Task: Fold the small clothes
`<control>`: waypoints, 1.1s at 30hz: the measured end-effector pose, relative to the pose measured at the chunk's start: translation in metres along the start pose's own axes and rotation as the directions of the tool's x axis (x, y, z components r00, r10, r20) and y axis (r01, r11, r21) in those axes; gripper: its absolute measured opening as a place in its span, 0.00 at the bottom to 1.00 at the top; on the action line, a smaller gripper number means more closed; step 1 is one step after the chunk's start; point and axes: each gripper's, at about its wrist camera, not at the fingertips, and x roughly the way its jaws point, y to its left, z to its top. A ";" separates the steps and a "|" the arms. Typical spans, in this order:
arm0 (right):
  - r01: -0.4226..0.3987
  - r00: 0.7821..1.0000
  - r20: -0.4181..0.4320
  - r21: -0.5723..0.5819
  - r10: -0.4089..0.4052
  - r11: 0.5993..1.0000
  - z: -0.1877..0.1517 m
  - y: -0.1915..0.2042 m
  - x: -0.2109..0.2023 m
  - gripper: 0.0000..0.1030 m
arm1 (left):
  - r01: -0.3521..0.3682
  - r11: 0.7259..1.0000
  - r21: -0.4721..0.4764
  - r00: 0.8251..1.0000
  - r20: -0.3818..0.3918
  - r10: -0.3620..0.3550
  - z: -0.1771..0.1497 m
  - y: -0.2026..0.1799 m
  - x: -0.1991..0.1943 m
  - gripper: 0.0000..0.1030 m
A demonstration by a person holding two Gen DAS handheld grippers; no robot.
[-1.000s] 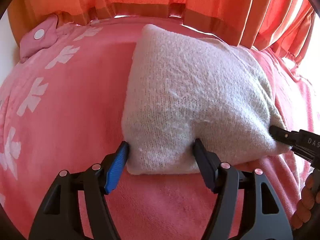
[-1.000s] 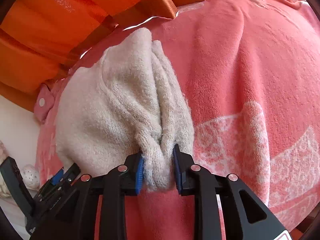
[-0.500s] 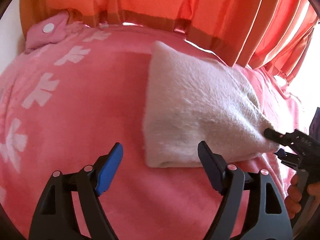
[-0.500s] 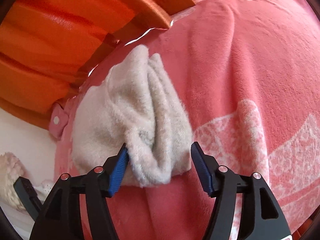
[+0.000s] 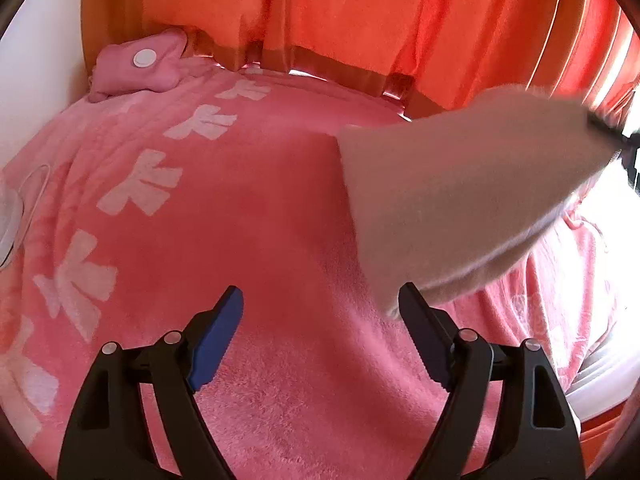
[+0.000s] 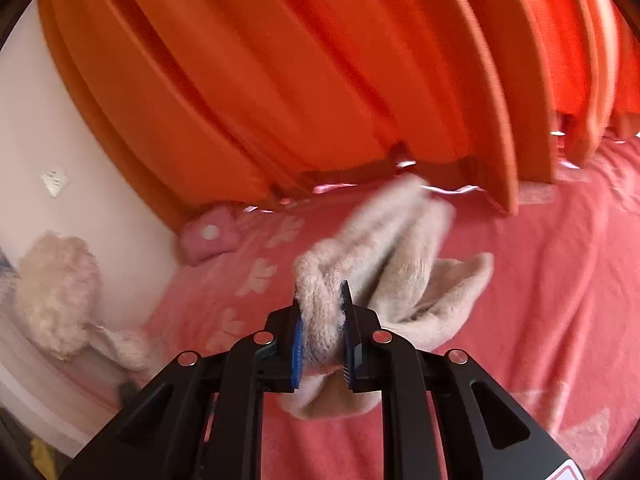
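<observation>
- The orange curtain fills the upper part of both views, hanging in folds behind the bed; only the right wrist view shows a white wall beside it with a wall socket.
- The pink blanket with pale flower shapes covers the bed. The left wrist view shows a long run of it lying bare between and ahead of the left fingers.
- The cream knitted garment hangs lifted off the blanket. In the left wrist view it is a blurred, smooth flap on the right side, reaching up to a dark tip of the other tool at the frame's edge. The right wrist view shows its bunched folds and the pinched end.
- A fluffy cream soft toy lies at the left by the wall, seen only in the right wrist view.
- The left gripper has its fingers spread wide and still widening, with nothing between them; the garment's lower edge hangs just beside the right-hand finger.
- The right gripper is closing its fingers, pinching a thick fold of the garment.
- A small pink cushion with a white round spot sits at the far corner of the bed in both views.
</observation>
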 end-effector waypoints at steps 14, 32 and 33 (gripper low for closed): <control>0.129 0.985 -0.139 0.230 -0.099 0.965 -0.077 -0.127 0.043 0.66 | 0.144 0.986 0.085 0.983 -0.128 -0.133 -0.030 -0.047 0.054 0.87; 0.051 0.938 -0.339 0.336 0.070 0.941 -0.100 -0.134 0.073 0.35 | 0.095 0.987 0.128 0.966 -0.250 -0.061 -0.027 -0.022 0.073 0.08; 0.040 0.951 -0.302 0.337 0.068 0.941 -0.093 -0.132 0.062 0.38 | 0.095 0.988 0.124 0.966 -0.251 -0.061 -0.030 -0.021 0.074 0.08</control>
